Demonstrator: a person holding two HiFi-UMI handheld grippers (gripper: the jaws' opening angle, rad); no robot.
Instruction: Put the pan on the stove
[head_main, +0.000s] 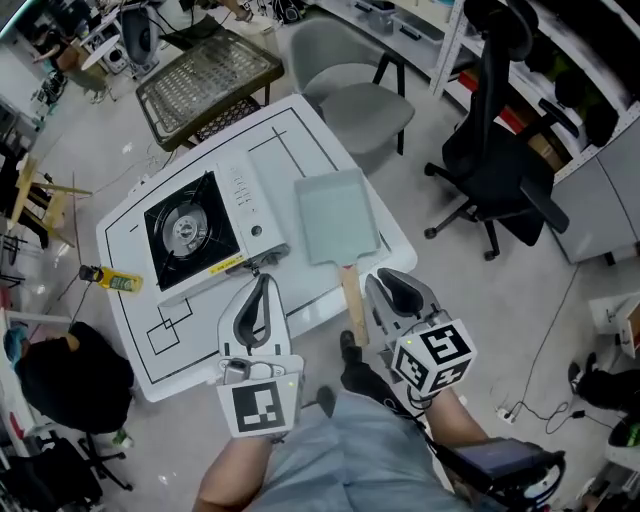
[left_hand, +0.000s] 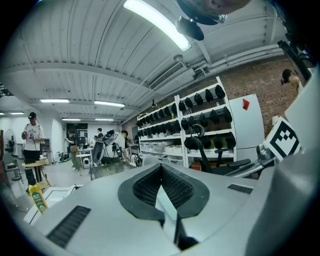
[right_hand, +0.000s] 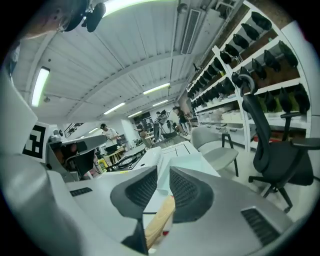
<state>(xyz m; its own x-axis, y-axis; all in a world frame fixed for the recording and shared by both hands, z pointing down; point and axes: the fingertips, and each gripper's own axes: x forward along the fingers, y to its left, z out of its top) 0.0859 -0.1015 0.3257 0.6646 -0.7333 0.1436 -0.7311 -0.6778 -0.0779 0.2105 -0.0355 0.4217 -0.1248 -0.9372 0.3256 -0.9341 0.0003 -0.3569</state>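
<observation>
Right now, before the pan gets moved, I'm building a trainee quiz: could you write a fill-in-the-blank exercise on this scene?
1. In the head view, the rectangular pan lies on the white table to the ___ of the portable gas stove.
2. The pan's handle is made of ___.
3. The bottle near the table's left edge is ___.
Missing words: right; wood; yellow.

No readable text (print too small)
</observation>
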